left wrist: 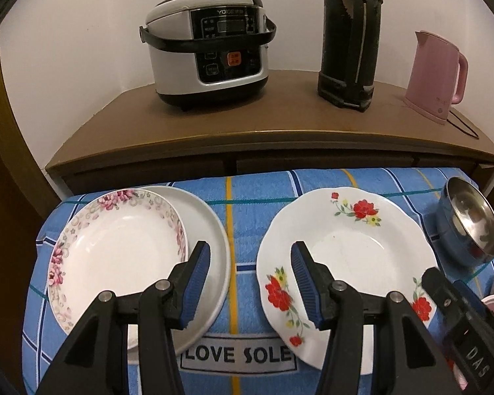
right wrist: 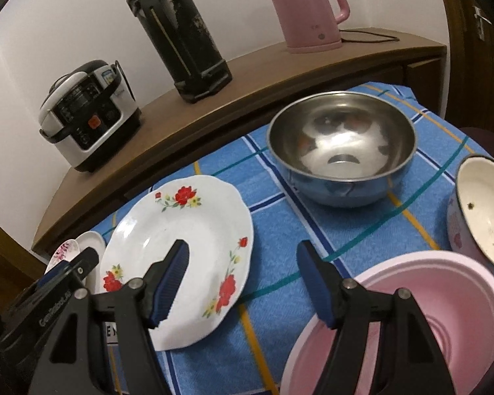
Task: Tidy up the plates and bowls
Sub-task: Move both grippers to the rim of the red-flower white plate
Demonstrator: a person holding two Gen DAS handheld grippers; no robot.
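On the blue checked cloth [left wrist: 247, 210] a pink-flowered plate [left wrist: 115, 250] lies on a plain white plate [left wrist: 210, 230] at the left. A red-flowered plate [left wrist: 345, 250] [right wrist: 187, 247] lies in the middle. My left gripper [left wrist: 250, 263] hovers open over the gap between the two plates, with nothing between its fingers. My right gripper [right wrist: 243, 260] is open too, above the cloth between the red-flowered plate and a pink bowl [right wrist: 428, 312]. A steel bowl [right wrist: 342, 144] [left wrist: 471, 220] and a white enamel bowl [right wrist: 484, 210] stand at the right.
Behind the cloth runs a brown wooden shelf [left wrist: 280, 121] with a rice cooker [left wrist: 207, 52], a tall black flask [left wrist: 349, 39] and a pink kettle [left wrist: 438, 75] on it. A white wall stands behind. The right gripper's body [left wrist: 461, 329] shows at the left view's lower right.
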